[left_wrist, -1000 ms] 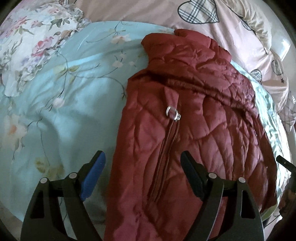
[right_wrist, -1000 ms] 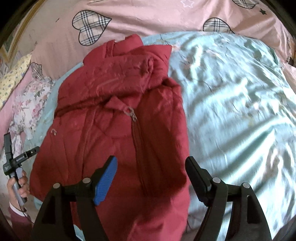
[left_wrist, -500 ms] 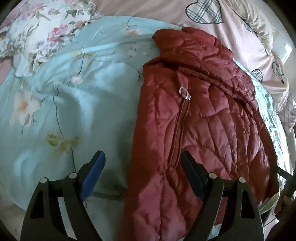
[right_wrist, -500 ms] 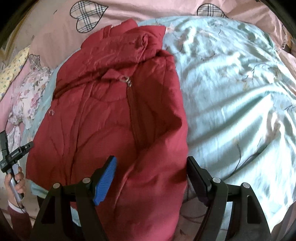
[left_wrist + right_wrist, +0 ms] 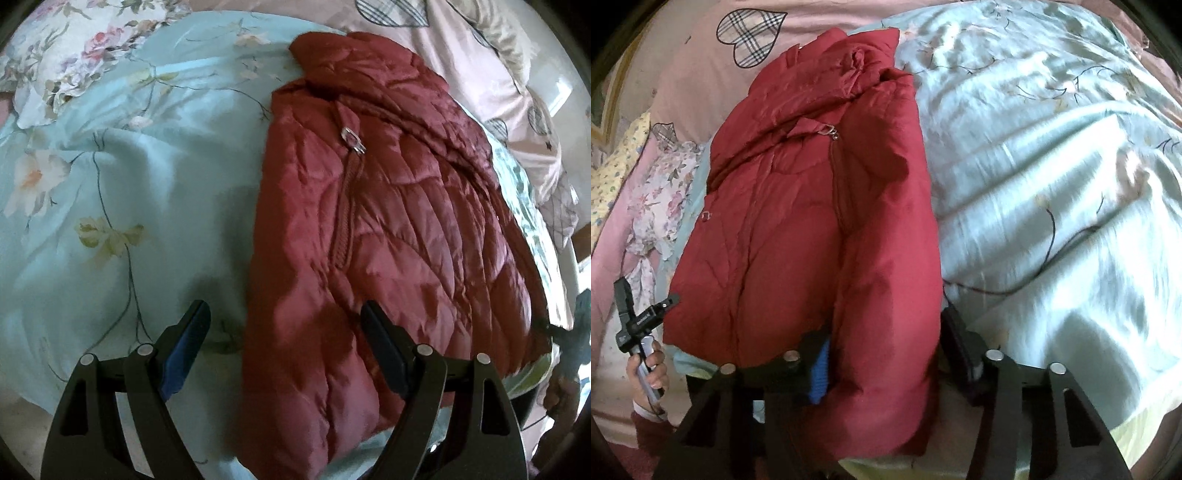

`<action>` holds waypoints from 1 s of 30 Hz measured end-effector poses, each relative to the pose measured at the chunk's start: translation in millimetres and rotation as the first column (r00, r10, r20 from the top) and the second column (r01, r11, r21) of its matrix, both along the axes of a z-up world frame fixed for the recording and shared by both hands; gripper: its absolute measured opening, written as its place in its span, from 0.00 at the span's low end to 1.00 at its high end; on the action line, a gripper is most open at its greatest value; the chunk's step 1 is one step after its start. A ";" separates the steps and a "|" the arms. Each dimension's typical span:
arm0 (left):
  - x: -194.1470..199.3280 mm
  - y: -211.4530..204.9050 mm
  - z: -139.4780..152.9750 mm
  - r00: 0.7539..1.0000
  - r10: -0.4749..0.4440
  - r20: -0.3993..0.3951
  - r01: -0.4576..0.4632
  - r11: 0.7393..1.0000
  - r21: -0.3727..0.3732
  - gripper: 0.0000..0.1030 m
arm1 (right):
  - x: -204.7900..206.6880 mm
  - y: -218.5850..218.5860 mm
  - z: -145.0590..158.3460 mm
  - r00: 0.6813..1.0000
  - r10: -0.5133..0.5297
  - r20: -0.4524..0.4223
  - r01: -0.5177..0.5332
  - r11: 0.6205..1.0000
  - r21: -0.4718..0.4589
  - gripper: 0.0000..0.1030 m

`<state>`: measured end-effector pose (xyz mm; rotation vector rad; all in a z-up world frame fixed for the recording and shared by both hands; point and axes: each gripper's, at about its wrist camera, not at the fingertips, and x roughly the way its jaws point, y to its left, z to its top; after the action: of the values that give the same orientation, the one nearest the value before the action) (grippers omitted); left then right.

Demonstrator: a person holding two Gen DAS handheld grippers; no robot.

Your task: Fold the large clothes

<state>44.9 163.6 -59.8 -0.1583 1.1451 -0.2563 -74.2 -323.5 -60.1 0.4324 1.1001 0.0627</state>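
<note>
Right jaws closing around the red jacket [image 5: 820, 221] hem edge; left jaws wide, empty.

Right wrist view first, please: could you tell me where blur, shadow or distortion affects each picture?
Right wrist view: the pale blue quilt smears with motion blur at the right; the red jacket stays fairly sharp. Left wrist view: gripper shadows darken the jacket's hem; fisheye bending curves the bed's edges.

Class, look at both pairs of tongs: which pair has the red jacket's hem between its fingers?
The right tongs: they are closing around the red jacket at its near hem. The left tongs stand open, only straddling the jacket's edge.
</note>
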 end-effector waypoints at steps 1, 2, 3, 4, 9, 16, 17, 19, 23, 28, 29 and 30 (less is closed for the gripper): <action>-3.1 -2.0 0.0 1.000 -0.012 0.002 0.012 1.000 0.008 0.82 | -2.7 1.1 1.0 1.000 0.009 0.000 -0.009 1.000 -0.001 0.45; -6.3 -4.0 0.3 1.000 -0.025 0.006 0.025 1.000 0.017 0.82 | -4.4 1.1 1.5 1.000 0.013 0.000 -0.013 1.000 -0.004 0.44; -8.7 -5.3 0.5 0.999 -0.036 0.009 0.036 0.999 0.023 0.82 | -6.0 1.8 2.3 1.000 0.015 0.000 -0.015 1.000 -0.008 0.44; -11.9 -7.3 0.6 0.999 -0.051 0.012 0.051 0.998 0.028 0.82 | -7.7 2.2 3.2 1.000 0.019 0.000 -0.019 1.000 -0.011 0.43; -20.8 -20.3 -2.5 0.993 -0.113 0.016 0.112 0.993 0.038 0.81 | -6.5 7.0 2.5 1.000 0.024 0.009 -0.024 1.000 -0.016 0.43; -24.0 -32.6 -9.4 0.987 -0.157 0.013 0.157 0.986 0.049 0.81 | -3.8 12.5 -4.9 1.000 0.028 0.002 -0.028 1.000 -0.002 0.45; -24.3 -31.2 -9.6 0.987 -0.157 0.015 0.157 0.987 0.040 0.79 | -4.3 12.3 -5.1 1.000 0.030 0.002 -0.030 1.000 0.002 0.45; -25.6 -28.9 -10.5 0.986 -0.163 0.023 0.162 0.986 0.022 0.64 | -5.3 12.6 -5.2 0.999 0.035 0.006 -0.035 0.999 0.002 0.44; -28.4 -30.0 -10.2 0.983 -0.178 0.045 0.176 0.984 0.030 0.34 | -5.7 16.7 -2.7 0.998 0.052 0.035 -0.052 0.999 0.009 0.32; -30.3 -25.9 1.4 0.982 -0.171 0.075 0.172 0.985 -0.009 0.22 | -9.1 17.7 7.8 0.991 0.066 0.118 -0.074 0.995 0.061 0.23; -30.6 -25.7 4.8 0.982 -0.171 0.084 0.173 0.985 -0.017 0.20 | -9.7 17.3 10.4 0.989 0.067 0.129 -0.076 0.995 0.069 0.22; -30.8 -25.9 8.8 0.981 -0.170 0.097 0.173 0.985 -0.022 0.19 | -9.6 17.0 13.7 0.987 0.068 0.145 -0.080 0.994 0.077 0.22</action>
<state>14.1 137.7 -51.0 -0.0725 1.0623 -0.4301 -83.8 -306.5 -46.4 0.4539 0.9748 0.2019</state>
